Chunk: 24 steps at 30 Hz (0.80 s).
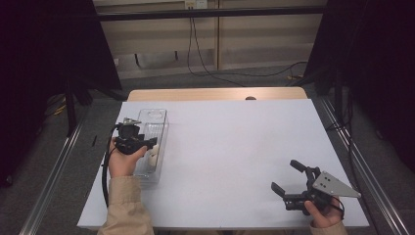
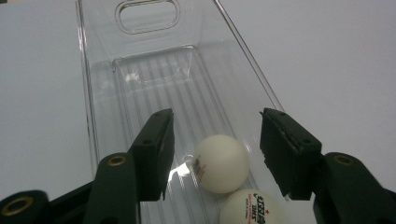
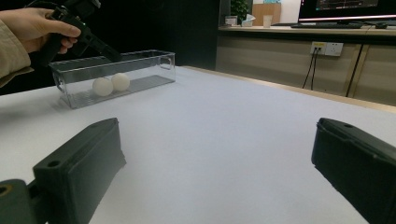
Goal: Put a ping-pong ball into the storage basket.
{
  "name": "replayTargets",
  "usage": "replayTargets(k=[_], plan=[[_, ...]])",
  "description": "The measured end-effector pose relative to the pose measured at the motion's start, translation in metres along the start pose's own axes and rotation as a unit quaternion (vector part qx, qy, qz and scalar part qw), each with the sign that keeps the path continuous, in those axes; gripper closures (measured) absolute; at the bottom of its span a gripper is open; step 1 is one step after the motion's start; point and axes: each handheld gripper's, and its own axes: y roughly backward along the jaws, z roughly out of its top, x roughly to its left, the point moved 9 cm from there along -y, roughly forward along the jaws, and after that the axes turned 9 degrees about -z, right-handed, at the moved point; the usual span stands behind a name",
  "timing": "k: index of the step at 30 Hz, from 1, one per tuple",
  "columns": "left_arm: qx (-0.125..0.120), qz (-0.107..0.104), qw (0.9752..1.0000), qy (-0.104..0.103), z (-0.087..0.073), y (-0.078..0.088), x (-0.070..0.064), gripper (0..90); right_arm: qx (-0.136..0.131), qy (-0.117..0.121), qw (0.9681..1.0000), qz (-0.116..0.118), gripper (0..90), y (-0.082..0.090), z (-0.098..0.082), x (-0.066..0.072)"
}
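Note:
A clear plastic bin (image 1: 155, 116) stands at the left of the white table (image 1: 235, 142). Two white ping-pong balls (image 2: 221, 163) (image 2: 250, 210) lie on its ribbed floor at the near end, touching each other. My left gripper (image 2: 215, 123) hangs over the bin (image 2: 93, 93) with its jaws apart. The upper ball lies below and between them, with a gap on each side. In the high view the left gripper (image 1: 152, 142) reaches over the bin's near half. My right gripper (image 1: 285, 175) rests near the front right of the table, wide open, with nothing between its jaws (image 3: 215, 140). The right gripper view shows the bin (image 3: 140, 65) and both balls (image 3: 102, 87) far off.
The table's wooden far edge (image 1: 215, 93) shows past the white sheet. Cables run along the floor behind. A dark frame and metal rails (image 1: 54, 166) flank the table on both sides.

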Motion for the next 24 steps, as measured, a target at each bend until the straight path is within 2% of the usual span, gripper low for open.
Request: replayTargets(k=[14,24], plan=[[-0.007,0.005,1.0,0.0,0.0015,0.003,-0.0013,36.5,0.0,0.0,1.0,0.0,1.2,0.0003,0.0003,0.0005],[-0.014,-0.001,0.9999,0.006,0.0033,0.004,-0.0045,23.7,-0.002,0.0,1.0,0.0,1.2,0.0002,0.0008,0.0003]])
